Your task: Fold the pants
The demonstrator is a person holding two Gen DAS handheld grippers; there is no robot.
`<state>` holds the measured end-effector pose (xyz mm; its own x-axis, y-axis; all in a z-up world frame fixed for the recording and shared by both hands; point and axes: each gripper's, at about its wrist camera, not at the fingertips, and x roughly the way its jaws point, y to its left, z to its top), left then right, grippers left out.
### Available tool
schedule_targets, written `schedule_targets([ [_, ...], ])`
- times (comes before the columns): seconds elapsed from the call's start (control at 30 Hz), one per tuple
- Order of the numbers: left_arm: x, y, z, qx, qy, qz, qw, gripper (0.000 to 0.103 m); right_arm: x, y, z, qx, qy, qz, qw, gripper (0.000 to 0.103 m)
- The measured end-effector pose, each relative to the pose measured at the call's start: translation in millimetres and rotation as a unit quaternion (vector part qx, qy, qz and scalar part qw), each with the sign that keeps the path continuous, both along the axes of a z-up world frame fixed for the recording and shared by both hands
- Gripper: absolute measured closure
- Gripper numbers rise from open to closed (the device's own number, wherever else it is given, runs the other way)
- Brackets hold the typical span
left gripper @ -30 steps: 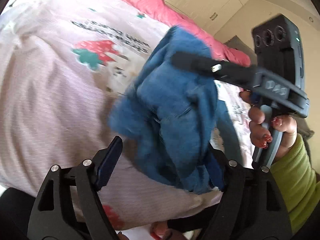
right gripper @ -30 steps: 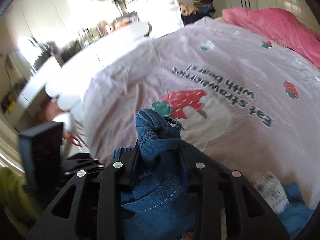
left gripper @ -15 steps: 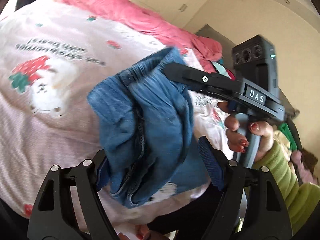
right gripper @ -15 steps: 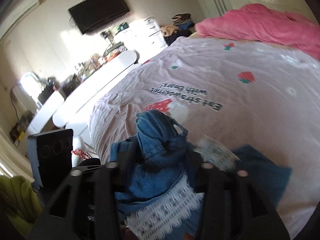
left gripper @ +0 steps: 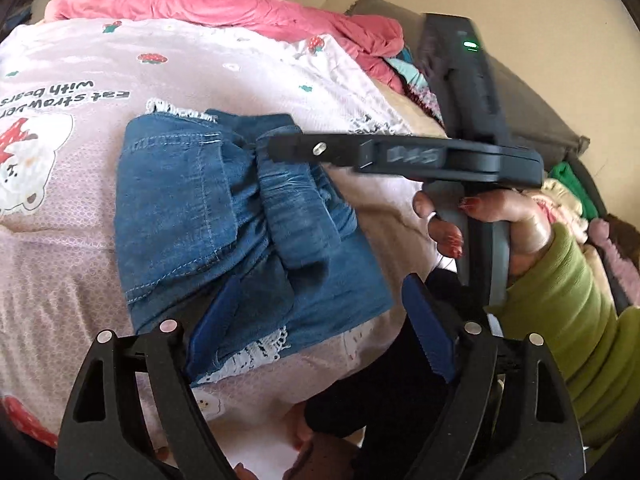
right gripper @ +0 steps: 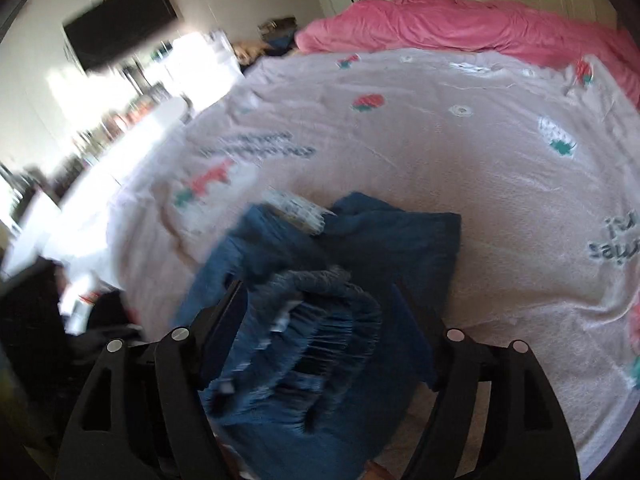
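Blue denim pants [left gripper: 192, 208] with white lace hems lie bunched on the pink strawberry bedspread [left gripper: 80, 264]. My left gripper [left gripper: 320, 324] hovers over their near edge. Its jaws are opening, and its left pad [left gripper: 216, 320] sits just above the cloth without pinching it. My right gripper [left gripper: 276, 148] reaches in from the right, held by a hand with red nails and a green sleeve, its tip over the waistband. In the right wrist view the gathered elastic waistband [right gripper: 332, 332] lies loose between the right gripper's [right gripper: 320, 308] opening jaws, with the rest of the pants [right gripper: 400, 240] beyond.
A pink quilt [right gripper: 460, 28] is heaped along the far side of the bed. A wall TV [right gripper: 120, 24] and a white counter [right gripper: 132, 140] with clutter stand to the left. A dark padded board [left gripper: 532, 108] and piled clothes [left gripper: 568, 200] lie to the right.
The pants hung bunched in the right gripper above the bed; now they lie on the bedspread and the right jaws have spread wide. Both views have swung across the bed.
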<state>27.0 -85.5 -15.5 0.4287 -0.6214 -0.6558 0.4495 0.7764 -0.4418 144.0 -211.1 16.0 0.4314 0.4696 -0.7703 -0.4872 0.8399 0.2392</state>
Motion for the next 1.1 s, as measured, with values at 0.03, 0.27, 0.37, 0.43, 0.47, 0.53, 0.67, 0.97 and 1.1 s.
schedule_targets([
  [0.03, 1, -1, -3, 0.003, 0.005, 0.000, 1.0000, 0.028, 3, 0, -7, -0.011, 0.009, -0.006, 1.000, 0.027],
  [0.27, -6, -1, -1, 0.017, -0.001, -0.008, 0.9998, 0.027, 0, -11, -16, -0.003, 0.015, -0.029, 0.999, 0.022],
  [0.37, -15, 6, 9, 0.010, -0.007, -0.010, 0.9999, 0.023, -6, -19, -3, 0.012, -0.007, -0.034, 0.999, 0.021],
  [0.43, -19, 18, 18, 0.007, -0.019, 0.001, 0.9998, 0.022, -14, -28, 8, 0.016, -0.028, -0.045, 0.998, 0.021],
  [0.47, -20, 24, 21, 0.006, -0.024, 0.007, 0.9997, 0.021, -17, -31, 12, 0.020, -0.035, -0.045, 0.998, 0.021],
  [0.53, -19, 37, 29, 0.011, -0.033, 0.028, 0.9990, 0.018, -28, -39, 22, 0.027, -0.054, -0.043, 0.997, 0.021],
  [0.67, -8, 67, 41, 0.024, -0.048, 0.080, 0.9954, 0.014, -54, -46, 35, 0.024, -0.086, -0.031, 0.996, 0.021],
  [0.97, 29, 94, 48, 0.050, -0.046, 0.125, 0.9899, 0.014, -114, -20, 41, 0.008, -0.123, 0.044, 0.991, 0.021],
  [1.1, 53, 92, 39, 0.035, -0.023, 0.109, 0.9931, 0.026, -133, 8, 37, 0.002, -0.121, 0.093, 0.988, 0.021],
])
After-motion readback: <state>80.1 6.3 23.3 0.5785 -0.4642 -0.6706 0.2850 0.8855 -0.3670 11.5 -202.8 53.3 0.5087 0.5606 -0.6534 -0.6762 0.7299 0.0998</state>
